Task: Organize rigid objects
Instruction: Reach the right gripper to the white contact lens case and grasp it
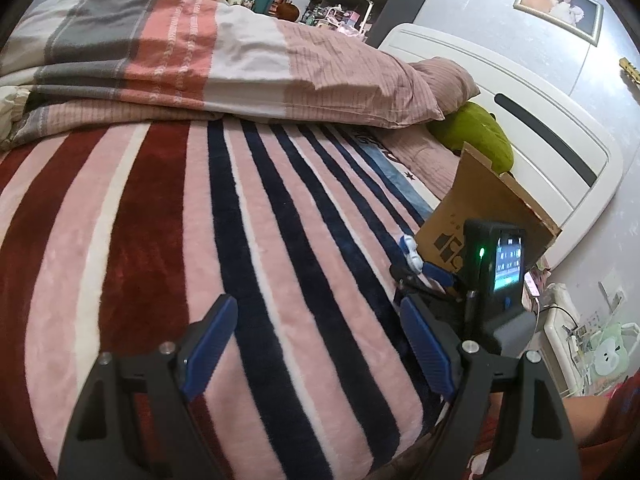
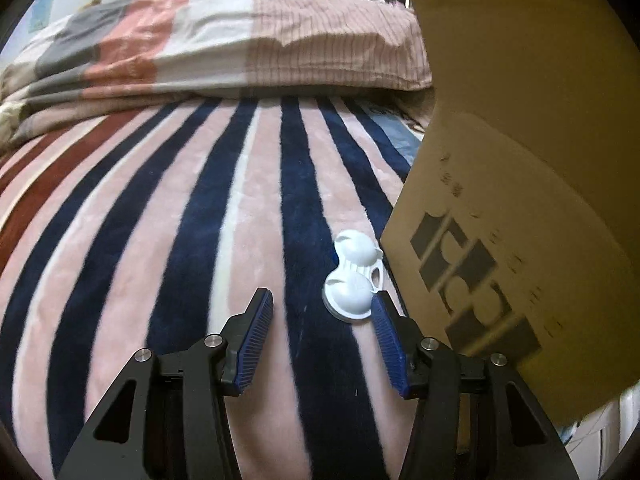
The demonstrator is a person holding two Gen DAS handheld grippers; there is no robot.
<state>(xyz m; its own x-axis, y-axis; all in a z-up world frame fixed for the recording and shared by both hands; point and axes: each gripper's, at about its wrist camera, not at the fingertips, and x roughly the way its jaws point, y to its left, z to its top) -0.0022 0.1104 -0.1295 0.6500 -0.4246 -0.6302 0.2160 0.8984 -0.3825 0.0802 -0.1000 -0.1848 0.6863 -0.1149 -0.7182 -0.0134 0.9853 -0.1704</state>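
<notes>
A blanket point(image 2: 200, 208) is spread over the bed, with a folded quilt point(image 2: 224, 40) laid across it at the far side. A small plastic case point(image 2: 354, 276) lies on the blanket, just left of a cardboard box point(image 2: 520, 184). Behind the box, a cushion point(image 1: 476, 136) is set against the headboard point(image 1: 532, 120).

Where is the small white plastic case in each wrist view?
Left wrist view: white case right of centre, on the striped blanket, just left of the cardboard box.
Right wrist view: lower centre-right, just ahead of the right gripper, near its right finger.
Shared landmark: the cardboard box's dark printed logo.
</notes>
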